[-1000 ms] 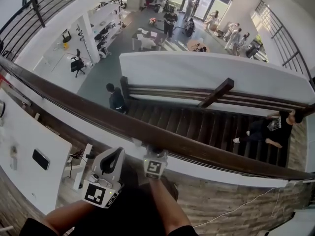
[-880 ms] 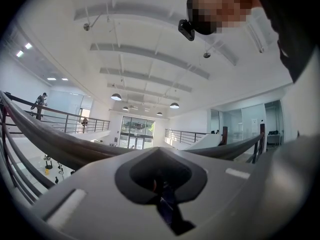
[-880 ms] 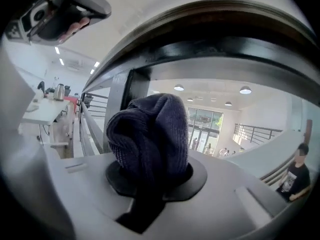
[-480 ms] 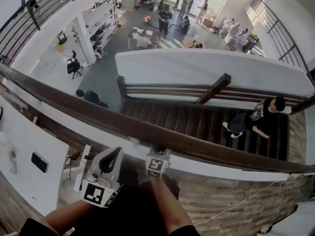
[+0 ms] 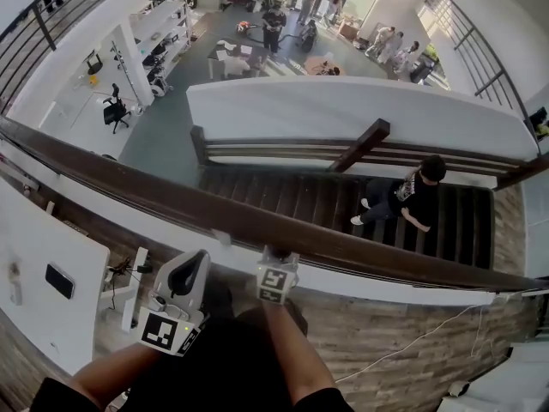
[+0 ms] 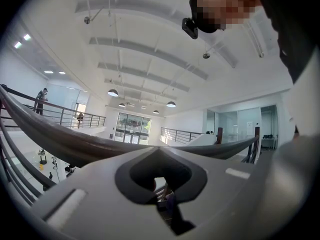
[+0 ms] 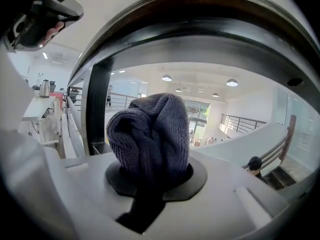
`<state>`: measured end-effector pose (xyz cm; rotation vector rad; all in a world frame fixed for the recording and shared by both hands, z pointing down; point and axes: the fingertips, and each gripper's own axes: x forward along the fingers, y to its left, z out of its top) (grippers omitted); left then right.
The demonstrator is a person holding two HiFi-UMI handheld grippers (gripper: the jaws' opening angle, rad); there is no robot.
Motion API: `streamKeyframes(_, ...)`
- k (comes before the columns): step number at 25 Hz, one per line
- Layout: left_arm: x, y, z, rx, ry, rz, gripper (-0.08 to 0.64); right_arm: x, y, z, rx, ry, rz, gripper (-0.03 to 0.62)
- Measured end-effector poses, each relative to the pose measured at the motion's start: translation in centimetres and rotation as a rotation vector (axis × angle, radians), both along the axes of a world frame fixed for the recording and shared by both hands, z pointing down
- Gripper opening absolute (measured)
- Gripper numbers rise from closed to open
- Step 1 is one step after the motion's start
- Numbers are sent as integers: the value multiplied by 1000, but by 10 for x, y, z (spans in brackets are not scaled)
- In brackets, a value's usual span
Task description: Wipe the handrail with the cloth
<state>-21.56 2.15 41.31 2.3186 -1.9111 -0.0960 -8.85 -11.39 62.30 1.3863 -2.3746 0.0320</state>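
Observation:
The dark wooden handrail (image 5: 154, 197) runs across the head view from left down to the right. My right gripper (image 5: 278, 257) is pressed up to its near side, shut on a bunched dark blue-grey knitted cloth (image 7: 150, 129). In the right gripper view the cloth sits just under the handrail (image 7: 210, 19), which arches overhead. The cloth is hidden by the gripper in the head view. My left gripper (image 5: 196, 263) hangs below and left of the rail, jaws together with nothing in them. The left gripper view shows its gripper (image 6: 160, 186) pointing up past the handrail (image 6: 45, 131).
Beyond the rail is a drop to a wooden staircase (image 5: 283, 197), where a person in black (image 5: 412, 197) is walking. A white balustrade wall (image 5: 343, 110) and the lower floor lie further out. A white counter (image 5: 43, 256) stands at my left, and a white cable (image 5: 412, 343) trails on the wood floor.
Both grippers hold nearly the same place against the rail. The person on the stairs has moved leftward. The person on the lower floor has gone out of sight.

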Motion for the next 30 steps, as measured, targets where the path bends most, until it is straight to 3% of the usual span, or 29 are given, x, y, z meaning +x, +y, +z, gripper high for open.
streamKeyframes(8,5,4,-1,-12,13,9,0,19,3,5,19,53,-6,67)
streamKeyframes(30,22,1,-14,-16,-1,4,0,51,-2,3,-11,46,6,67)
